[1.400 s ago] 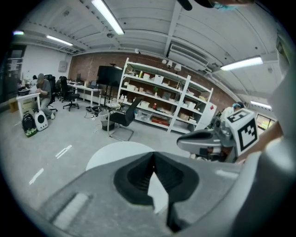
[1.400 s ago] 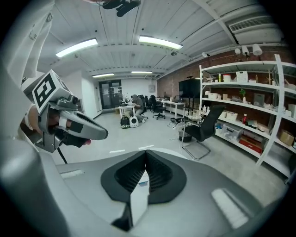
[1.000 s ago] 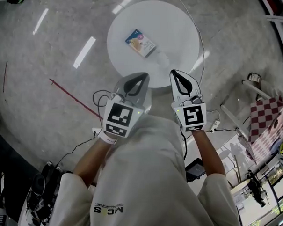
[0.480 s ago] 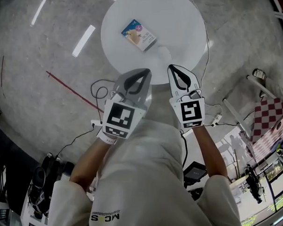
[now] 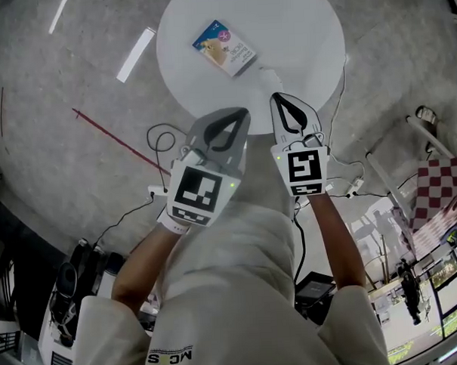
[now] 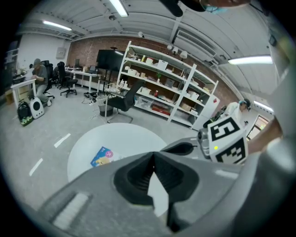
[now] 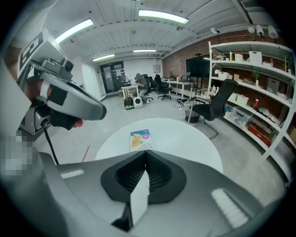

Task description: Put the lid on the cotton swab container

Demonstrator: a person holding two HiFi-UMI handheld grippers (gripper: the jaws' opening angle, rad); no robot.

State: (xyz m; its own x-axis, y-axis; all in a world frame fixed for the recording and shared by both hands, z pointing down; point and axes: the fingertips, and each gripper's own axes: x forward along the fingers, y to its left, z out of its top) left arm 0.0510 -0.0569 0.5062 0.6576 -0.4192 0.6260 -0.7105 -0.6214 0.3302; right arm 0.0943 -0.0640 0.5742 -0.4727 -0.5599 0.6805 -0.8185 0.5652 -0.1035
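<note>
Change since earlier frames: the round white tabletop fills more of the head view and sits closer to the person. Both grippers, held short of its near edge a second ago, now overlap that edge.
Left gripper: grey, with a square-marker cube, held in the air above the tabletop's near rim. Its own view shows the ribbed jaws pressed together at the tips with nothing between them.
Right gripper: white and black, level with the left one and just beside it. Its jaws are likewise pressed together and empty.
Cotton swab container: a flat rectangular cotton swab container printed in blue and yellow lies on the tabletop, on the left half in the head view. It is well apart from both grippers and untouched. The left gripper view and the right gripper view both show it ahead of the jaw tips.
Lid: it cannot be made out in any view, so whether it is already on the container or lies separately cannot be told.
Surroundings: a grey concrete floor with cables and a thin red line.
Task progress: judged to be at the approach stage. Nothing is picked up and nothing is in contact.
Remaining: finding and gripping the lid, steadying the container, and seating the lid on it.
</note>
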